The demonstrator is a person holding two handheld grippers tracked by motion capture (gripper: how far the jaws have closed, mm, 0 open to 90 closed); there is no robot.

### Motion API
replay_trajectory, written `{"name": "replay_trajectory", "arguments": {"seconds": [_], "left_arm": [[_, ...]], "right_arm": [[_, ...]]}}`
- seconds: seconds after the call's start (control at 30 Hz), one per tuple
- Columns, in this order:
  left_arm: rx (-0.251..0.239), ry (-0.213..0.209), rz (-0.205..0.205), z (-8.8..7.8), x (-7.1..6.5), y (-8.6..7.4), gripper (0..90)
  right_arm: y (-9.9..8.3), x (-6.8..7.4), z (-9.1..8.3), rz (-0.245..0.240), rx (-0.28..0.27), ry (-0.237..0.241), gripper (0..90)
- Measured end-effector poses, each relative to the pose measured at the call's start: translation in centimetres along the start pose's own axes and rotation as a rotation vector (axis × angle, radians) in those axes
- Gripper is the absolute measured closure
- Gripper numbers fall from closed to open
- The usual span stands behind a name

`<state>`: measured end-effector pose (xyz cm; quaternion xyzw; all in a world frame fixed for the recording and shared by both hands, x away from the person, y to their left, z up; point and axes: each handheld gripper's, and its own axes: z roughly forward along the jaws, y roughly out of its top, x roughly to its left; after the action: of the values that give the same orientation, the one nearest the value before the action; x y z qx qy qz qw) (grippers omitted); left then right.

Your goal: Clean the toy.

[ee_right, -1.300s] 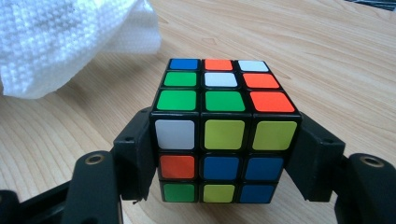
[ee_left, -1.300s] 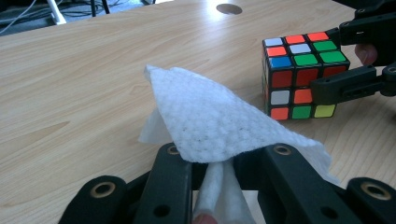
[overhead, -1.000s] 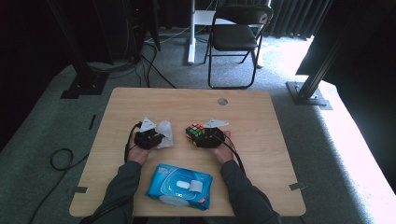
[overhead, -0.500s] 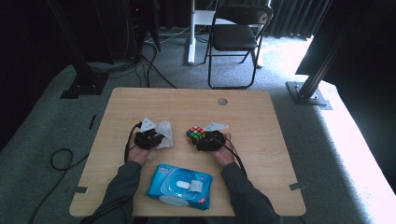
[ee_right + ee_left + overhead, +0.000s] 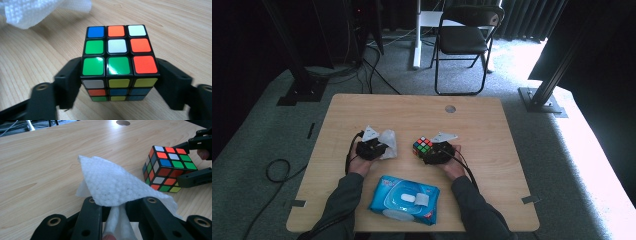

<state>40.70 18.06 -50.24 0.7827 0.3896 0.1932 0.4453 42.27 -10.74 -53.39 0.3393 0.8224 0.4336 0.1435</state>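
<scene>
A scrambled colour cube (image 5: 117,50) stands on the wooden table (image 5: 412,110), right of centre. My right gripper (image 5: 118,77) has a jaw on either side of the cube. Those jaws have just been opening and no longer clamp it; one looks blurred. In the left gripper view the cube (image 5: 170,167) shows with the right gripper's black fingers (image 5: 195,177) beside it. My left gripper (image 5: 117,207) is shut on a crumpled white wipe (image 5: 112,182), whose free part fans out over the table. From above, the left gripper (image 5: 379,148) and the wipe (image 5: 388,142) lie left of the cube (image 5: 422,145).
A blue pack of wet wipes (image 5: 404,198) lies near the front edge between the person's forearms. A round cable hole (image 5: 450,108) sits at the table's far side. A black folding chair (image 5: 464,40) stands beyond the table.
</scene>
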Motion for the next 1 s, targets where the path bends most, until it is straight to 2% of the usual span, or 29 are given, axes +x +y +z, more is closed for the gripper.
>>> {"name": "replay_trajectory", "arguments": {"seconds": [0.17,0.43,0.57,0.67,0.77,0.83,0.9,1.0], "left_arm": [[0.009,0.001,0.0,0.1,0.0,-0.1,77.4],[0.025,0.006,-0.001,0.4,-0.1,-0.3,72.9],[0.035,0.013,-0.005,0.4,0.0,-0.4,70.3],[0.044,0.016,-0.013,0.3,0.1,-0.6,61.5],[0.063,0.031,0.009,0.2,0.0,-0.7,51.2],[0.066,0.035,0.007,0.1,0.0,-0.7,45.4],[0.065,0.043,-0.011,0.0,0.3,-0.8,42.2],[0.062,0.071,-0.052,-0.4,0.8,-0.8,43.0]], "right_arm": [[0.1,-0.2,-0.4,0.015,-0.014,0.001,17.7],[0.9,0.1,-1.8,-0.006,-0.092,-0.001,18.2],[1.0,0.1,-2.1,-0.01,-0.104,-0.005,18.7],[1.0,-0.1,-2.3,-0.005,-0.111,-0.013,18.8],[1.1,-0.2,-2.5,0.003,-0.118,-0.016,18.7],[1.1,-0.3,-2.6,0.004,-0.123,-0.018,18.8],[1.2,-0.4,-2.6,0.005,-0.127,-0.02,19.5],[1.1,-0.4,-2.7,0.003,-0.128,-0.016,24.1]]}}
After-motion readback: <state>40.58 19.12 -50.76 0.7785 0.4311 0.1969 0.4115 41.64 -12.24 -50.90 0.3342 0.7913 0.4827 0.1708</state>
